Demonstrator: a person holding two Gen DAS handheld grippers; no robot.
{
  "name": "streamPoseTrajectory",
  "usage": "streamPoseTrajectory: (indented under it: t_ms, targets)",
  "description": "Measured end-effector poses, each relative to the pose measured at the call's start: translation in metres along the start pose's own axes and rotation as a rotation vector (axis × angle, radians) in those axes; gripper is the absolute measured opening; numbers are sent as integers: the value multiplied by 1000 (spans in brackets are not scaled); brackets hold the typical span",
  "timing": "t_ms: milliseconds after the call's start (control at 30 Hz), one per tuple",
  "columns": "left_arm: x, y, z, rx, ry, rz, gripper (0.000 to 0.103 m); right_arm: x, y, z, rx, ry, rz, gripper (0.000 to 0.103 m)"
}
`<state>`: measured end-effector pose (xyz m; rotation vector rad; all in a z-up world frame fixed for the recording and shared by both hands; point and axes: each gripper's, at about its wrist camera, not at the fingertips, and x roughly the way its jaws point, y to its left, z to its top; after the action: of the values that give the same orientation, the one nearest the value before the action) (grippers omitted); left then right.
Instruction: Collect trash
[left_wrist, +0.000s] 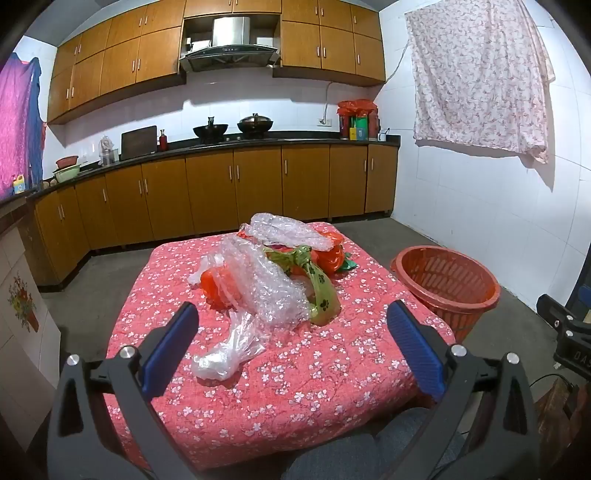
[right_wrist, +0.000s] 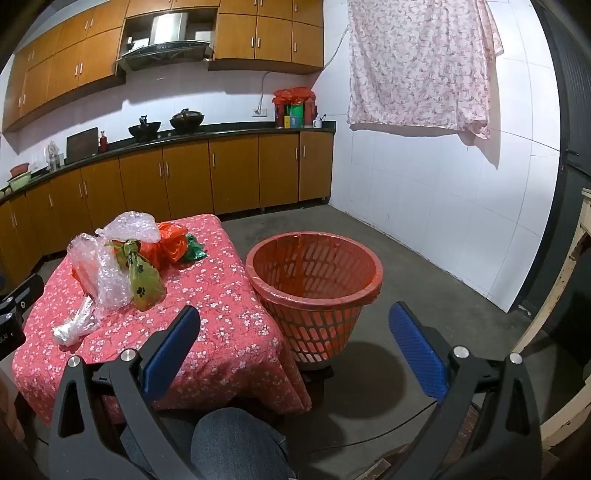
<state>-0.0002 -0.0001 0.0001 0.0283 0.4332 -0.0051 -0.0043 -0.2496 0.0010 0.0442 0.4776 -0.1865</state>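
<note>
Table: covered in a red floral cloth (left_wrist: 295, 369); it carries all the trash, heaped from its middle toward 12 o'clock in the left wrist view.
Basket: the orange slatted basket (right_wrist: 314, 295) stands upright on the floor, mouth up, touching or just beside the table's edge, at 3 o'clock of the heap; it looks empty, so the collecting seems not yet begun.
Trash heap: bubble wrap (left_wrist: 266, 288), orange plastic bags (left_wrist: 328, 258), a green paw-print bag (left_wrist: 323, 295) and a clear plastic bag (left_wrist: 229, 350), overlapping one another.
Long axes: the clear plastic bag runs from 7 to 1 o'clock, its bunched end nearest the left gripper; the green paw-print bag runs from 11 to 5 o'clock, fat end toward the camera.
Left gripper (left_wrist: 291, 339): jaws spread wide, holding nothing, hovering short of the clear plastic bag.
Right gripper (right_wrist: 295, 339): jaws equally wide, empty, facing the basket.
Risk: the pieces overlap, so pulling one may drag the others off the table; thin film could slip from the pads, and light scraps may miss the basket.
</note>
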Motion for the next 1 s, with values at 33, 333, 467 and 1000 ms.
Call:
streamPoseTrajectory:
  t_ms: [33, 333, 467, 1000]
  targets:
    - [0, 0, 0, -1, 1, 0, 99, 0, 0, 0, 1, -2, 0, 101]
    - [0, 0, 0, -2, 1, -1, 99, -1, -1, 0, 1, -5, 0, 101]
    - [0, 0, 0, -2, 1, -1, 99, -1, -1, 0, 1, -7, 0, 101]
    - [0, 0, 0, -3, 3, -1, 99, -1, -1, 0, 2, -8, 1, 101]
